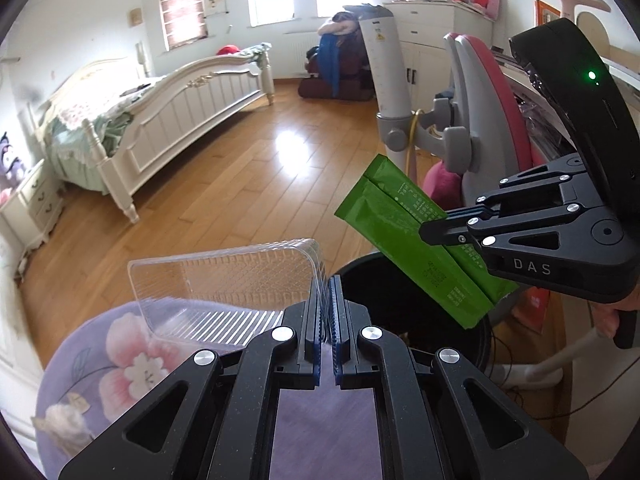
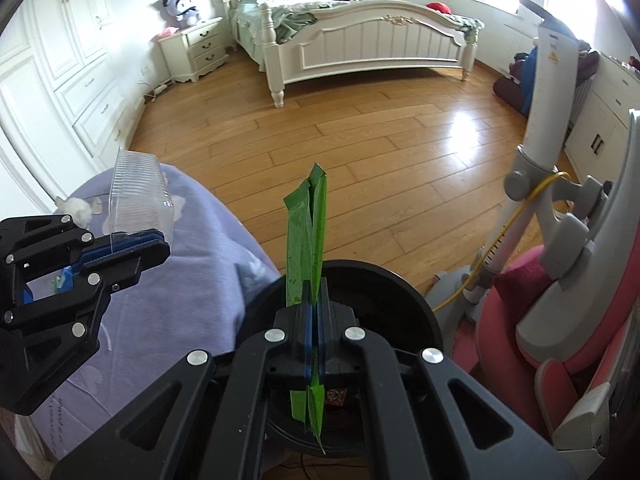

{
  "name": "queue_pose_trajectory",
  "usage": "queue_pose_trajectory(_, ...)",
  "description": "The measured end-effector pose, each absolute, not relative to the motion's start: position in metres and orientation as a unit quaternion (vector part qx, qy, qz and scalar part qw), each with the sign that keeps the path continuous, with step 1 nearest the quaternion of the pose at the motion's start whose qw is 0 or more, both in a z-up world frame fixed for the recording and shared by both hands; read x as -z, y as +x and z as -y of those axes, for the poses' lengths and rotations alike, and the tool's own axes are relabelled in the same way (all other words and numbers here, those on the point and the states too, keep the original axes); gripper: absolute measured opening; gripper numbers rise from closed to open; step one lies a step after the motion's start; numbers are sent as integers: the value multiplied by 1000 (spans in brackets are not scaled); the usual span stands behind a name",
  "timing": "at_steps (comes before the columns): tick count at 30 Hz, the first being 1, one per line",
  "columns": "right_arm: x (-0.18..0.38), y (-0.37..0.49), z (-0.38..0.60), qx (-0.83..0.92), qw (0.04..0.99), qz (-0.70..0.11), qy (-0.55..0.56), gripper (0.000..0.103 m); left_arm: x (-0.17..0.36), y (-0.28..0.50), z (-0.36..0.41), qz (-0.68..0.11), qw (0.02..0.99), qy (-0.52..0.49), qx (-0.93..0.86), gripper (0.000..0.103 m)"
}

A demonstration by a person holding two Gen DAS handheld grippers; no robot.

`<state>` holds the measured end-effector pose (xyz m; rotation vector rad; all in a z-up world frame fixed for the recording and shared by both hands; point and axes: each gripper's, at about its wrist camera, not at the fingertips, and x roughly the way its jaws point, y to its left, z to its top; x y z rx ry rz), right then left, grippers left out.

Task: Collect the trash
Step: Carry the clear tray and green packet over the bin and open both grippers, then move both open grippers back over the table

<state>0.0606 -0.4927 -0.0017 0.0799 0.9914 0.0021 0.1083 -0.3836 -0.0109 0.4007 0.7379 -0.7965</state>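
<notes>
Items: we count one green wrapper (image 2: pixel 306 236) pinched in the right gripper (image 2: pixel 316 312), one clear plastic tray (image 1: pixel 224 280) pinched in the left gripper (image 1: pixel 329 312) | Position: both above one black bin (image 2: pixel 404 292) rim | Clearance: open wood floor (image 2: pixel 360 132) ahead | Text: "DAS" on right gripper body; wrapper print unreadable

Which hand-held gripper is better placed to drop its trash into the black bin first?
Right. The right hand-held gripper holds the green wrapper above the black bin; the left hand-held gripper's clear tray hangs beside it.
</notes>
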Motion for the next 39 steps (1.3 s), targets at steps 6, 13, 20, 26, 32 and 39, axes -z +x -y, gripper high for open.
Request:
queue_pose_trajectory(6,18,55,520,20,870,-491,49,2,29,117,421,-379,818,197,386,6)
queue_pose_trajectory(13,35,58,539,39,854,-515,66,7,38,109,443,-364,826,207,378,62)
queue_pose_trajectory(20,32,53,541,67,860,-503,56,70,37,114,439,-367,830,191,374,71)
queue_pose_trajectory(26,23,53,540,71,863,-496,63,70,31,113,422,-363,838,187,362,71)
queue_pose_trajectory(32,13,58,512,44,869,-490,51,70,19,112,372,-360,854,178,331,71)
queue_pose_trajectory(39,14,74,429,-37,869,-493,10,70,9,120,253,-369,880,169,248,71)
